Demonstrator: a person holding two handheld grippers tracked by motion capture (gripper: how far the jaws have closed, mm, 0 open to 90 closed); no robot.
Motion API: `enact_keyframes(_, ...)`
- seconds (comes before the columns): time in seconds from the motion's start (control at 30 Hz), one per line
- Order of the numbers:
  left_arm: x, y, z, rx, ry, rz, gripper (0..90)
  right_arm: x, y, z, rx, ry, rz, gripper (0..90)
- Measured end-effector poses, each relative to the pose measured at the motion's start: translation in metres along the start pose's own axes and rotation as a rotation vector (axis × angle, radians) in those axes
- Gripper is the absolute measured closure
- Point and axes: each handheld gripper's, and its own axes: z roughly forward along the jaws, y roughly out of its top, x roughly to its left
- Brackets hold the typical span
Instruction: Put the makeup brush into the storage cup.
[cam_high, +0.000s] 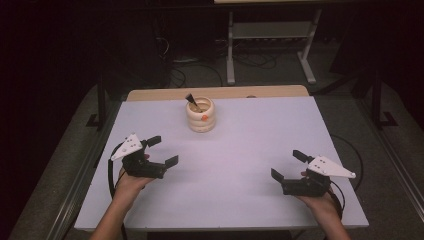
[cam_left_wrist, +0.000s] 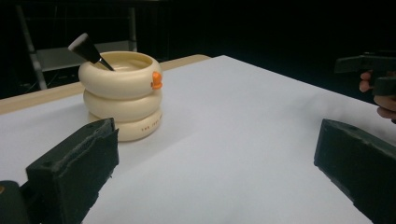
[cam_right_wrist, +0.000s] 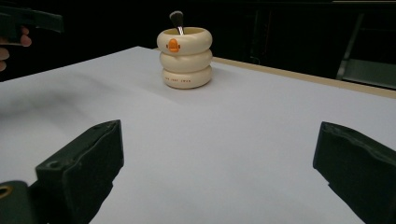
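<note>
Small reddish lettering on the cream ringed holder (cam_right_wrist: 185, 58), too blurred to read.

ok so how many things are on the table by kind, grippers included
cream ringed holder: 1
brush standing in the holder: 1
grippers: 2, left gripper and right gripper, both open
total: 4

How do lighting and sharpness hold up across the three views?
High view: table evenly lit, surroundings dark, picture soft. Left gripper view: holder fairly sharp, near jaws blurred, background black. Right gripper view: holder sharp, a faint soft shadow on the table at left, no glare.
</note>
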Motion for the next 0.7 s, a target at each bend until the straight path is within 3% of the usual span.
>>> enact_keyframes(0.7,-0.009,-0.021,-0.029,0.001,-0.034,0.002,0.0,0.000,0.000,0.000,-0.001,-0.005,-0.003,1.1)
